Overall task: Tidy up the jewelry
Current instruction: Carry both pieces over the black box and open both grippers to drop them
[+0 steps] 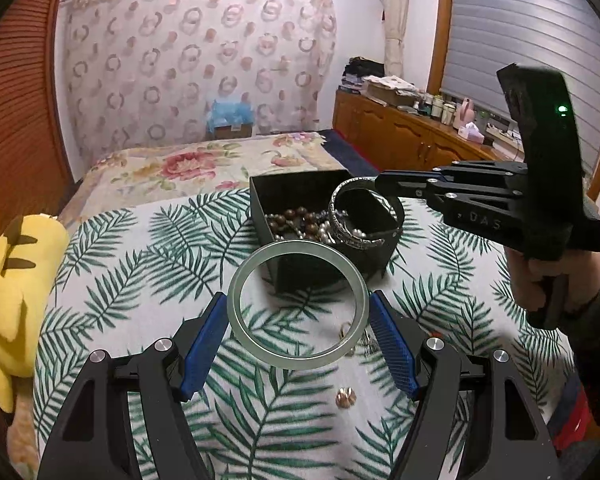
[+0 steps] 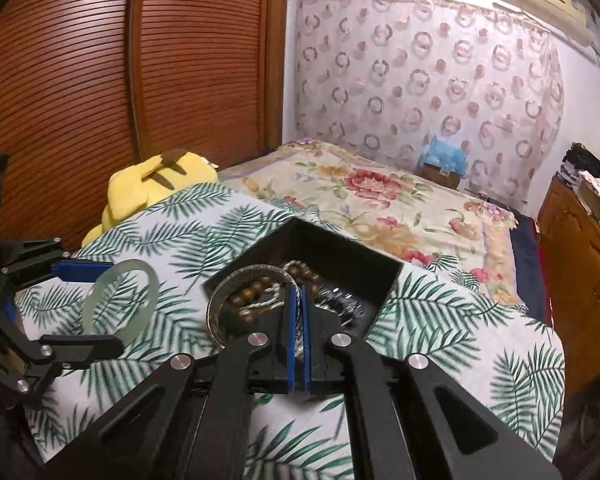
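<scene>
Left gripper (image 1: 298, 336) clamps smooth pale-green jade bangle (image 1: 298, 304), held above leaf-print cloth (image 1: 140, 280). Small gold earrings (image 1: 346, 397) lie loose on cloth beneath. Right gripper (image 2: 299, 308) pinched narrow on engraved silver bangle (image 2: 220, 300), over rim of square black box (image 2: 340, 256) holding round brown beads (image 1: 296, 218).

Dim, warm indoor light, colours slightly muted. Heavy fisheye bending with black vignette at corners in both views. Soft shadow under the open black cardboard box (image 1: 300, 200). Slight motion blur on the leaf-print white cloth (image 2: 172, 312) in the right wrist view.
</scene>
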A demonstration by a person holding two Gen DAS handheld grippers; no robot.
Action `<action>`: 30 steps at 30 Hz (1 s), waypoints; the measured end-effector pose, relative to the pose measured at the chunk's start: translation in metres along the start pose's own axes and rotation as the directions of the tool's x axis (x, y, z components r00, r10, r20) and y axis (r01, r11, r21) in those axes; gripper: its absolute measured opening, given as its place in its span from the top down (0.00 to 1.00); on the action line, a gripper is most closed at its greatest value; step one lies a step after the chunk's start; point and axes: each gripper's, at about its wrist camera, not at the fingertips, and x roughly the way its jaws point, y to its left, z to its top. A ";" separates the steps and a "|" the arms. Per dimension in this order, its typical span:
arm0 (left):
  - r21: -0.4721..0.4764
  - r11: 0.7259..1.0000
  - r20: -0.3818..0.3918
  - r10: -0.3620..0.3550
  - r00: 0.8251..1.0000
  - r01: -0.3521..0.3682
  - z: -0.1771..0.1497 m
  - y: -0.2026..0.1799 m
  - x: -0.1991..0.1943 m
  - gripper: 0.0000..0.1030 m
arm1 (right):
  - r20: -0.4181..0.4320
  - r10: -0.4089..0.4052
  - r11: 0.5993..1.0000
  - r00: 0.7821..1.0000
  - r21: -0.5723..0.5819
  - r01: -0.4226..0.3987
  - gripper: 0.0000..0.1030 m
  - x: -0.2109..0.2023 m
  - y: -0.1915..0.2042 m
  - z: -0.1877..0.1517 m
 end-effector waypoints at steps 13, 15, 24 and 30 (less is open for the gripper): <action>0.014 1.000 -0.023 -0.002 1.000 0.002 0.042 0.001 0.036 0.33 | -0.068 0.035 0.999 0.997 -0.004 -0.036 0.96 0.049 -0.024 0.000; 0.027 1.000 -0.026 -0.003 1.000 0.003 0.047 0.000 0.042 0.33 | -0.082 0.046 0.999 0.996 -0.007 -0.047 0.95 0.053 -0.023 -0.002; 0.059 0.998 -0.049 -0.007 0.999 0.010 0.065 -0.005 0.074 0.33 | -0.048 0.059 0.998 0.997 0.026 -0.058 0.96 0.033 -0.031 -0.005; 0.097 0.995 -0.070 0.002 0.998 0.005 0.071 -0.011 0.098 0.33 | -0.039 -0.002 0.999 0.999 0.034 0.004 0.96 0.016 -0.044 -0.010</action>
